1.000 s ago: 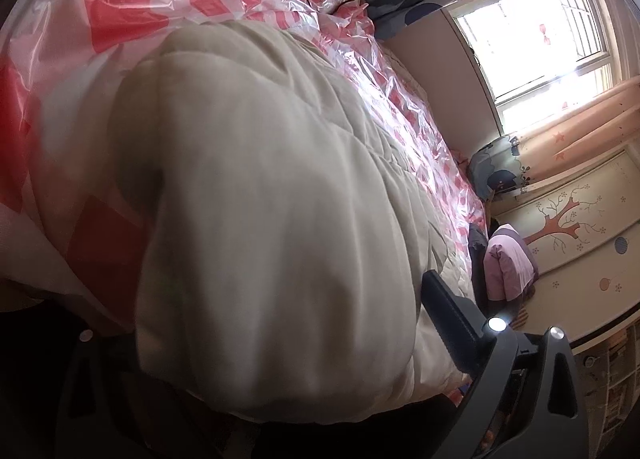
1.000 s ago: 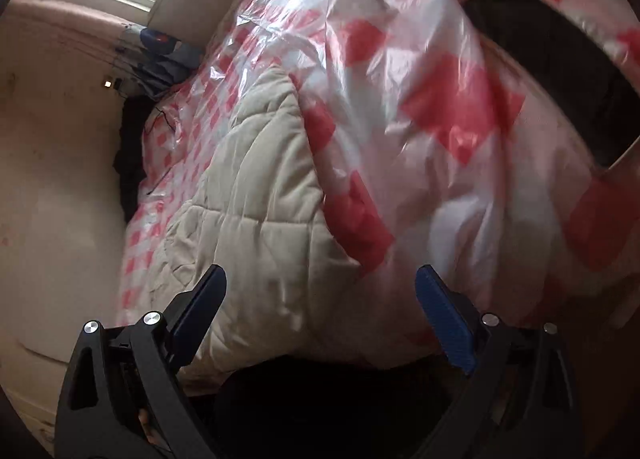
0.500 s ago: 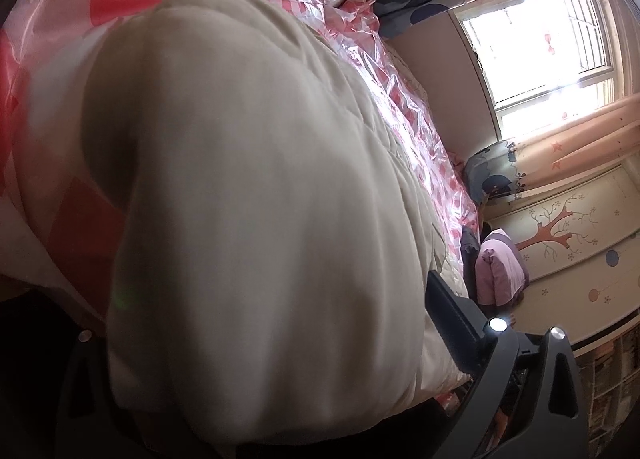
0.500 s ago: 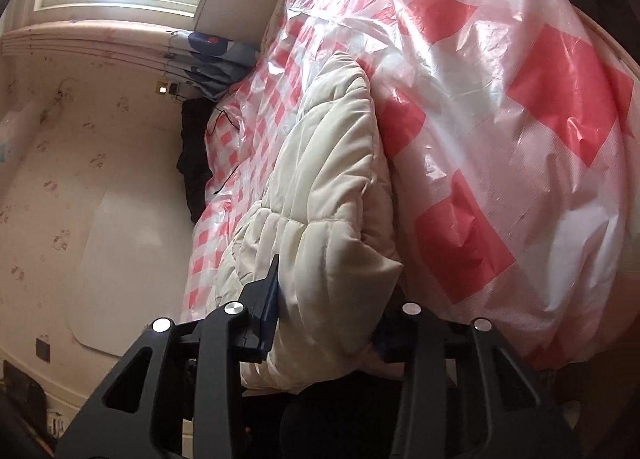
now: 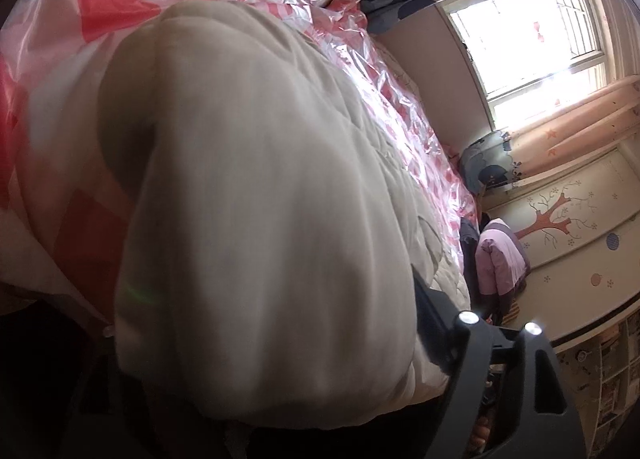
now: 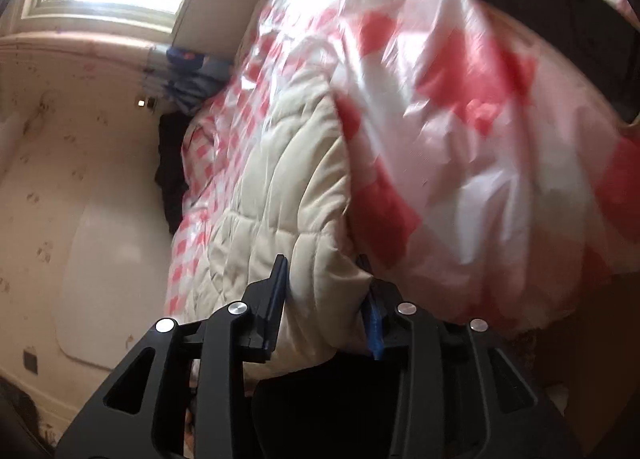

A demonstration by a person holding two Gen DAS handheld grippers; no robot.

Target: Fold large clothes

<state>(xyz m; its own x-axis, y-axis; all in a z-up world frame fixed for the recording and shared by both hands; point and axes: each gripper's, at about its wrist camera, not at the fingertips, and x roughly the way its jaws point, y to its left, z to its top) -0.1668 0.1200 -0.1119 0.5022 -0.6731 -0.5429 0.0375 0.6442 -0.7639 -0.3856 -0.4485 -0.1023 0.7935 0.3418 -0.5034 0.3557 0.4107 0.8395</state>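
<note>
Cream quilted coat (image 6: 288,187) lying along bed over red-and-white checked plastic sheet (image 6: 460,107), right gripper (image 6: 326,295) clamped on its lower-centre edge, left gripper (image 5: 256,339) jaws just narrowing yet wide, coat bulk between them, pad contact hidden, window (image 5: 532,35) upper right.

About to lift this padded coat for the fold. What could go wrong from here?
1. The right gripper pinches only a puffy edge of the cream coat; it may slip out.
2. The left gripper, jaws just closing, shows no firm hold; the lift may go lopsided.
3. The loose checked plastic sheet could drag along.
</note>
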